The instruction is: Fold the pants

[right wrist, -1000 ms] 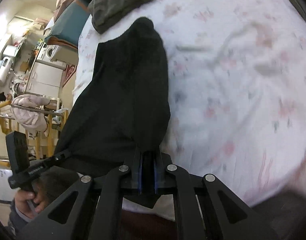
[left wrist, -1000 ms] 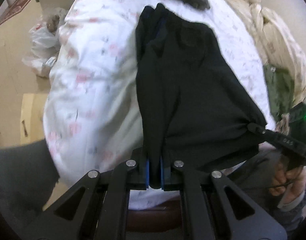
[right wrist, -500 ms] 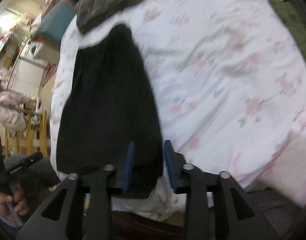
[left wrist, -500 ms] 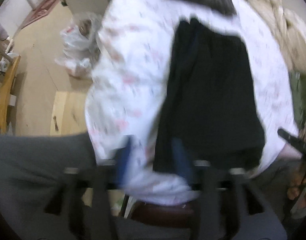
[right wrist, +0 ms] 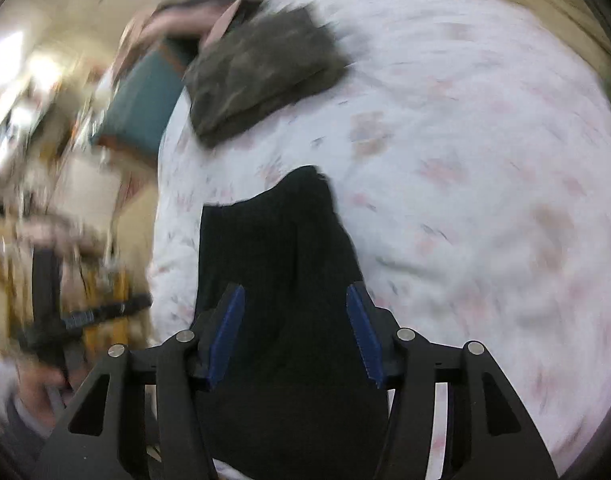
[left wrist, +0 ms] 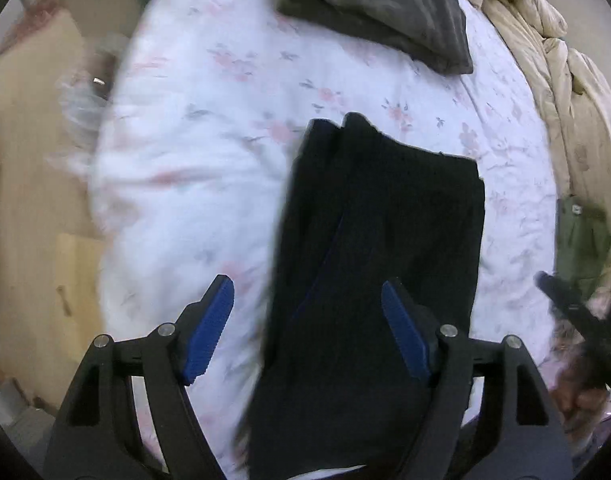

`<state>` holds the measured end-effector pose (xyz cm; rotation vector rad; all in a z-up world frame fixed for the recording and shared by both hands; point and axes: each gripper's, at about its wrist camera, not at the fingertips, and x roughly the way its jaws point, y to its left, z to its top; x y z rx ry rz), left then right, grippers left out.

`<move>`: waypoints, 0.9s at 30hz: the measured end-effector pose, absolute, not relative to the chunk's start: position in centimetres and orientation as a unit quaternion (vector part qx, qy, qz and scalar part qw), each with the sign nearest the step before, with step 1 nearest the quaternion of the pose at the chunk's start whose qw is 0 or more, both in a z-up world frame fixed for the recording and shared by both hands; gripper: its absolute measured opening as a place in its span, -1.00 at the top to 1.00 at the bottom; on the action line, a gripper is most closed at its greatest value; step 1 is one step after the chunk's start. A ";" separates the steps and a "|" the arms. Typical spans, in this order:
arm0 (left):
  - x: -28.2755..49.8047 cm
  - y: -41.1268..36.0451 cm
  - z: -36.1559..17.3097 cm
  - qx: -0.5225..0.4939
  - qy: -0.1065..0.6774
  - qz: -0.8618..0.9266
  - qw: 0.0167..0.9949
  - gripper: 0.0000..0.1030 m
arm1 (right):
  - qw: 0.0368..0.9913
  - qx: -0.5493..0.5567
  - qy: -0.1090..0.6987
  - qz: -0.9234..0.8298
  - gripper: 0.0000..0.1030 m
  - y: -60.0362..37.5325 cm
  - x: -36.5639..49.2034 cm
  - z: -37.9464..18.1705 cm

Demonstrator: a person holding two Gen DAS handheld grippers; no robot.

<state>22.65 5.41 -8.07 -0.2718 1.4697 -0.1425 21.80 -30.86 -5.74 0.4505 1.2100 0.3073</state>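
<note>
i have both grippers hovering over the near edge of the bed, each pointing forward along the black pants [left wrist: 381, 248]. my left gripper [left wrist: 307, 330] has its jaws spread wide, the blue pads [left wrist: 209, 330] well apart and holding nothing; one pad sits over the floral bedsheet [left wrist: 193, 152], the other over the dark cloth. my right gripper [right wrist: 295, 332] is likewise parted, its blue pads [right wrist: 363, 336] straddling the pants without pinching them. the pants lie flat on the sheet as a long dark panel running away from me, their near end at the bed's edge. a grey folded garment [left wrist: 385, 8] rests farther up the bed, apart from the pants. a cream quilt [left wrist: 557, 64] is bunched along the far side. the right wrist view is blurred, so the room beyond the bed is hard to read.
</note>
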 end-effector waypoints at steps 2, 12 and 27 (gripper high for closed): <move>24.9 4.8 -9.2 -0.087 0.652 -0.041 0.752 -0.42 | 0.771 0.188 0.588 0.155 -0.07 -29.9 25.6 -7.7; 30.6 2.7 -15.8 -0.031 0.655 -0.057 0.753 -0.45 | 0.755 0.105 0.629 0.152 0.26 -27.6 34.5 -15.0; 31.0 2.2 -12.4 -0.056 0.655 -0.091 0.748 -0.42 | 0.772 0.207 0.569 0.193 0.05 -32.3 33.9 -12.0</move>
